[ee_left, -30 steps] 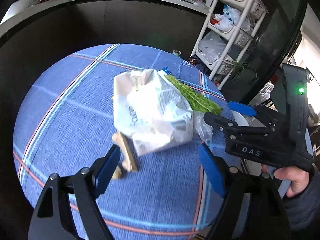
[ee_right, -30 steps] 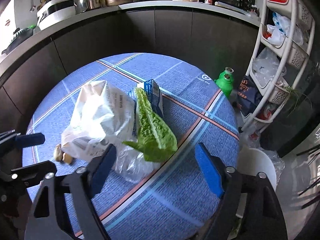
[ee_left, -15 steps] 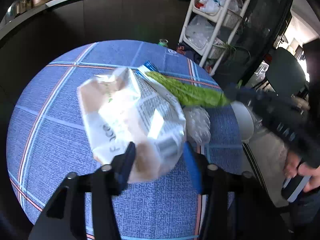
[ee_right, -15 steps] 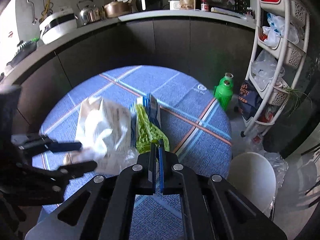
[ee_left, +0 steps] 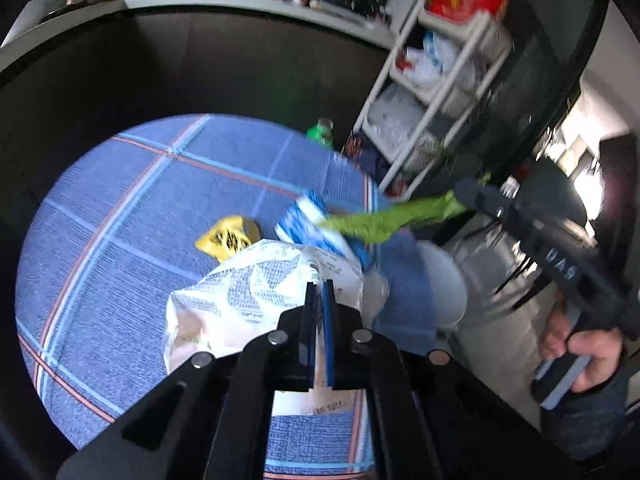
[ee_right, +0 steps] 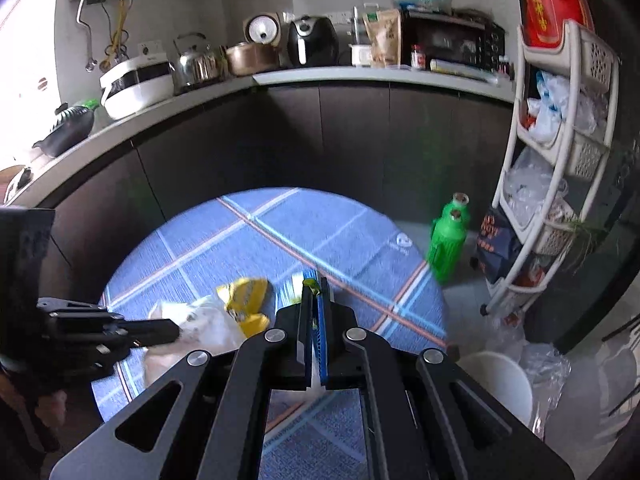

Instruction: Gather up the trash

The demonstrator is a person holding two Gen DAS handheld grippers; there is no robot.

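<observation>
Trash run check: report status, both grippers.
Left gripper shut on white bag. Right gripper shut on lettuce leaf. Yellow wrapper left on table.

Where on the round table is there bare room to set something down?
Bare cloth runs along the table's far and left side, beyond the yellow wrapper. It is crowded near the right edge: white plastic bag, blue carton and lettuce leaf.
</observation>
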